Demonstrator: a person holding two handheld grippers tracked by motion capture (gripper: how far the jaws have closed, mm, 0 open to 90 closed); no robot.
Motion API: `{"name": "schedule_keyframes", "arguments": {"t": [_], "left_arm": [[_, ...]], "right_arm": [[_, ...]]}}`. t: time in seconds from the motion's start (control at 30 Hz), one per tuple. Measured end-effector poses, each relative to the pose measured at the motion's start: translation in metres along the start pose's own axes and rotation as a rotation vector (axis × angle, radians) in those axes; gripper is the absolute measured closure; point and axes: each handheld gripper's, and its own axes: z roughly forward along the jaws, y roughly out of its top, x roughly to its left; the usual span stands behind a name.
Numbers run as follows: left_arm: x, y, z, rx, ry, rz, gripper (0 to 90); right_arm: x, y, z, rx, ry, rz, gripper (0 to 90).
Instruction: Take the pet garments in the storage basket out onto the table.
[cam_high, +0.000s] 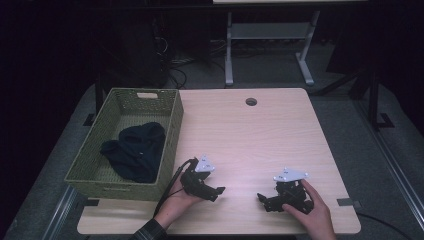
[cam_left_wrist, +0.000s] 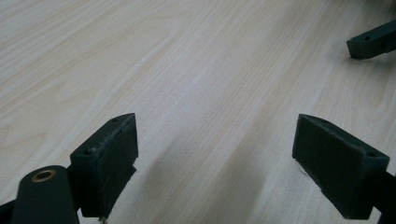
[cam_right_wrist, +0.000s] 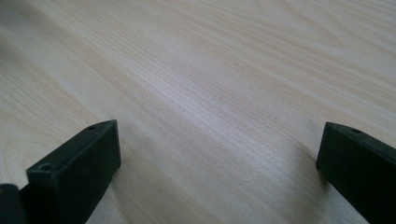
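Note:
Both grippers rest low on the light wooden table (cam_high: 250, 135) near its front edge, each held by a hand. My left gripper (cam_high: 216, 191) stands open, its jaws wide apart over bare wood (cam_left_wrist: 215, 154) with nothing between them. My right gripper (cam_high: 262, 198) is open too, its jaws spread over bare wood (cam_right_wrist: 217, 158). The two point toward each other, and a jaw tip of the right gripper (cam_left_wrist: 371, 44) shows at the upper right of the left gripper view. A dark garment (cam_high: 135, 150) lies bunched inside a green woven basket (cam_high: 172, 130) at the table's left.
A round cable hole (cam_high: 251, 101) sits near the table's far edge. Beyond the table stands a grey metal frame (cam_high: 267, 45) on a dark floor. A cable (cam_high: 170, 187) trails from the left gripper beside the basket's front corner.

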Motion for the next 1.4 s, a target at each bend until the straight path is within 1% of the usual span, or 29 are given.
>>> {"name": "schedule_keyframes", "arguments": {"t": [0.17,0.27,0.33,0.4,0.5,0.6,0.7,0.73,0.8,1.1,1.3,1.4], "left_arm": [[0.002,0.003,-0.004,-0.008,0.0,-0.005,13.9],[0.003,0.005,-0.007,-0.015,-0.001,-0.014,13.8],[0.004,0.007,-0.01,-0.019,0.006,-0.008,13.8],[0.006,0.009,-0.014,-0.033,0.013,-0.015,13.9],[0.007,0.01,-0.016,-0.034,0.017,-0.017,13.9],[0.008,0.014,-0.021,-0.044,0.024,-0.023,13.9],[0.01,0.017,-0.024,-0.047,0.031,-0.02,13.8],[0.01,0.017,-0.025,-0.054,0.031,-0.026,13.9],[0.011,0.019,-0.027,-0.053,0.029,-0.032,13.9],[0.015,0.029,-0.038,-0.069,0.034,-0.04,13.9],[0.017,0.038,-0.044,-0.071,0.034,-0.029,13.8],[0.018,0.042,-0.046,-0.068,0.027,-0.025,13.8]], "right_arm": [[0.0,0.0,0.0,0.0,0.0,0.0,0.0],[0.0,0.0,0.0,0.0,0.0,0.0,0.0],[0.0,0.0,0.0,0.0,0.0,0.0,0.0],[0.0,0.0,0.0,0.0,0.0,0.0,0.0],[0.0,0.0,0.0,0.0,0.0,0.0,0.0],[0.0,0.0,0.0,0.0,0.0,0.0,0.0],[0.0,0.0,0.0,0.0,0.0,0.001,0.0],[0.0,0.0,0.0,0.0,0.0,0.0,0.0],[0.0,0.0,0.0,-0.002,-0.001,-0.003,0.0],[0.0,0.0,0.0,-0.002,0.001,-0.002,0.0],[0.0,0.0,0.0,-0.002,0.0,-0.003,0.0],[0.0,0.0,0.0,-0.003,0.0,-0.003,0.0]]}}
